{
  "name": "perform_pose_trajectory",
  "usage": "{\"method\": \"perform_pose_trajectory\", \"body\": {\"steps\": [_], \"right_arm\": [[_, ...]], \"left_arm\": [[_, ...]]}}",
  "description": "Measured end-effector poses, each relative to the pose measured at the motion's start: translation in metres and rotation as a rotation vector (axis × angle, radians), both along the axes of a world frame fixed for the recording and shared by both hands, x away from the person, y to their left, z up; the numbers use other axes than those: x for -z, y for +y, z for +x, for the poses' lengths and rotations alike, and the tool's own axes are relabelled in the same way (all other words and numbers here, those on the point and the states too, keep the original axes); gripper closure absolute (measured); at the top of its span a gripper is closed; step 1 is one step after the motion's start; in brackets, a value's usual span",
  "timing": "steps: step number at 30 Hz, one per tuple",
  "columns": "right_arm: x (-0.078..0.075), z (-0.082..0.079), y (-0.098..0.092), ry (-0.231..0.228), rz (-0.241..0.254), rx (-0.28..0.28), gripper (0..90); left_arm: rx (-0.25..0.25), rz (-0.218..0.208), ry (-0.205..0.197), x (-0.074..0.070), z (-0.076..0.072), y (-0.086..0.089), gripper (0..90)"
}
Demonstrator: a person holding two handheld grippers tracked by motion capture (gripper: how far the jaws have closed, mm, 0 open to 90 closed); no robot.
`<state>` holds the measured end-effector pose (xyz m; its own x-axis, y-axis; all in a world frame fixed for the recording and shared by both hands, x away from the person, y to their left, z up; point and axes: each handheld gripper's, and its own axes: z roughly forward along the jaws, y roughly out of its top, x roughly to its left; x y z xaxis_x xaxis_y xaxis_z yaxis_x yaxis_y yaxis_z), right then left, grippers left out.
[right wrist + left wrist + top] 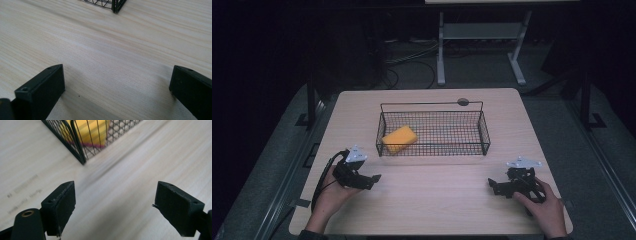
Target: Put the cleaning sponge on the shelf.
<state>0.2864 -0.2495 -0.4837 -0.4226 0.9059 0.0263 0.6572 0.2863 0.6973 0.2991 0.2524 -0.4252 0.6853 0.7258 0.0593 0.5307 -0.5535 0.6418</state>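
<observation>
High view: wire basket [433, 131] mid-worktop [432, 200], nearer far edge; yellow sponge [399, 138] inside, at its left end. Left tongs [371, 180] near left edge, right tongs [493, 186] near right edge, both gaping, empty.

Left gripper view: basket corner [81, 157], sponge [96, 130] behind mesh.

Right gripper view: basket corner [116, 6] at top; jaws wide apart over bare wood.

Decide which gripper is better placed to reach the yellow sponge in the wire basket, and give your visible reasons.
Probably the left gripper. The yellow sponge lies at the left end of the wire basket, nearer that side, and both show ahead of its open jaws. The right gripper, also open, rests farther away.
</observation>
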Motion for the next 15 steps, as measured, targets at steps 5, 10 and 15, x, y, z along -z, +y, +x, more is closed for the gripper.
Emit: {"method": "perform_pose_trajectory", "body": {"steps": [5,10,15], "right_arm": [[0.0,0.0,0.0,0.002,0.001,0.002,0.0],[0.0,-0.001,0.0,0.003,0.001,0.003,0.0],[0.0,-0.001,0.0,0.003,0.002,0.003,0.0]], "left_arm": [[-0.007,0.013,0.025,0.017,-0.009,0.002,16.2],[-0.002,0.019,0.047,0.026,-0.013,0.002,15.0],[-0.008,0.026,0.056,0.032,-0.014,0.002,14.2]]}}
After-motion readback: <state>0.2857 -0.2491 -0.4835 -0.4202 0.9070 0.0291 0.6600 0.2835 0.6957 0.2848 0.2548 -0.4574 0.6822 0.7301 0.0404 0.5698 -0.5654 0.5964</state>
